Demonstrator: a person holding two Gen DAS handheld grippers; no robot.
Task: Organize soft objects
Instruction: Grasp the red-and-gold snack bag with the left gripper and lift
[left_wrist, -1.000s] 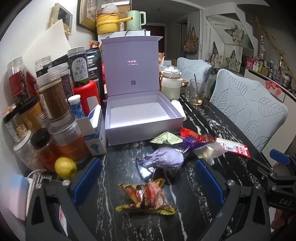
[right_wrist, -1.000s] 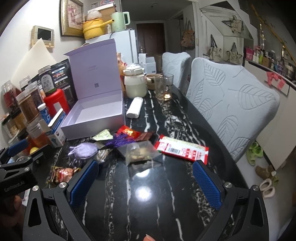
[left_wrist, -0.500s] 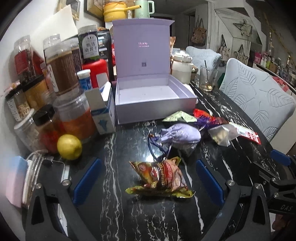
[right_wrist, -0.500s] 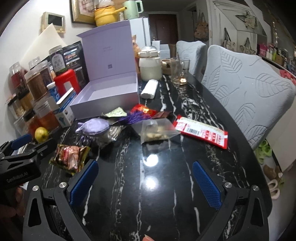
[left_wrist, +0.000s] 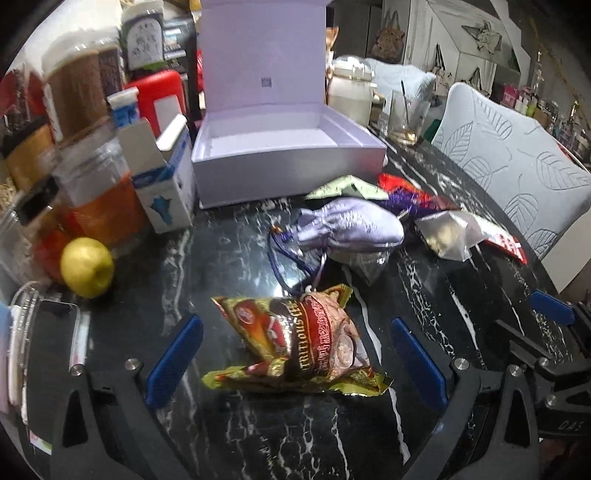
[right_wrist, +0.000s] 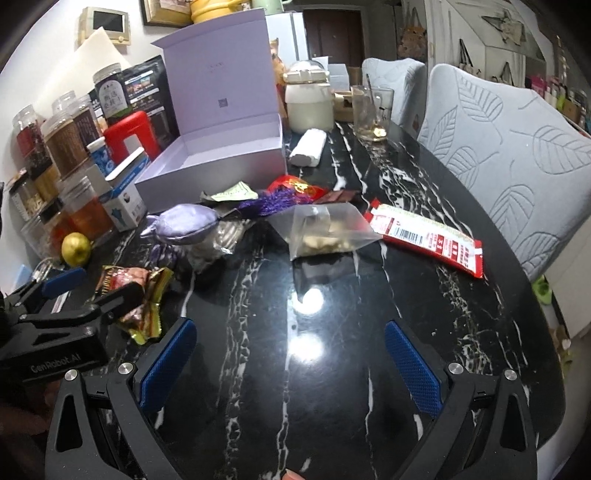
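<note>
The snack bag (left_wrist: 299, 339) lay flat on the black bench (left_wrist: 207, 254), near the front, right between the two blue pads of the left tongs (left_wrist: 295, 354). Those tongs were wide open with one pad on each side of the bag, not touching it. They looked lined up that way so they could squeeze the soft bag in the middle.

Just behind the snack bag lay a purple pouch (left_wrist: 354, 225) with its string trailing toward the bag. To the right of the pouch were a clear bag (right_wrist: 325, 229) and a red packet (right_wrist: 428, 240), well apart from the snack bag.

Farther back stood the open purple box (left_wrist: 280, 162), with nothing in it. Its lid stood straight up, so I think the soft things were meant to go inside.

A lemon (left_wrist: 86, 266) and jars (left_wrist: 99, 199) sat on the left, out of the way.

The right tongs (right_wrist: 291, 365) were wide open too, over bare bench, holding nothing, maybe waiting.
</note>
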